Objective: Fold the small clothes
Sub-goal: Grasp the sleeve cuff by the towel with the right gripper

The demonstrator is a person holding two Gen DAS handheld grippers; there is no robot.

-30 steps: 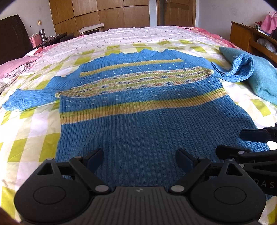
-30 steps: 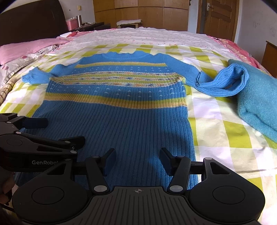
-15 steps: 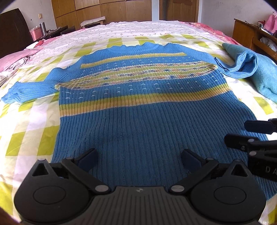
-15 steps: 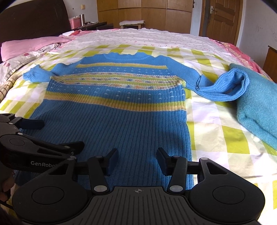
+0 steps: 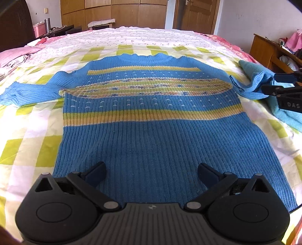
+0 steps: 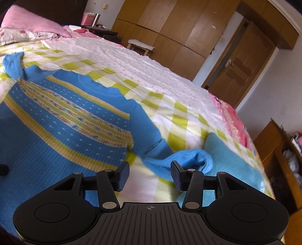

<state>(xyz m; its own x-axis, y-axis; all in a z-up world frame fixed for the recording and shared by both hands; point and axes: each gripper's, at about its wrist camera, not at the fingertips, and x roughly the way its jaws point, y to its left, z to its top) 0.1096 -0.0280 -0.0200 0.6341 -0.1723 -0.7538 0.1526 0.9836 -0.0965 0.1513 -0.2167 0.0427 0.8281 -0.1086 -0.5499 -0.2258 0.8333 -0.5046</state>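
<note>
A blue knitted sweater [image 5: 151,132] with yellow and patterned stripes lies flat, front up, on the checked bedspread [image 5: 28,143]. My left gripper [image 5: 151,173] is open wide just above the sweater's hem, with only flat knit below it. The right sleeve [image 6: 179,158] is bent and bunched against a light blue folded cloth [image 6: 236,165]. My right gripper [image 6: 150,175] is open and tilted, just short of that sleeve, its right finger close to the cuff and nothing pinched. In the left wrist view the right gripper [image 5: 270,82] sits by the sleeve [image 5: 253,88]. The left sleeve [image 5: 24,92] lies spread out.
The light blue cloth [image 5: 290,116] lies at the bed's right edge. A wooden desk [image 6: 273,143] stands to the right of the bed. Pink pillows [image 6: 34,24] lie at the left. A wardrobe [image 5: 117,17] and a door [image 6: 237,66] are beyond the far end.
My right gripper left the hem, moved up and right to the right sleeve, rolled, and its jaws narrowed a little. My left gripper stayed at the hem and opened slightly wider.
</note>
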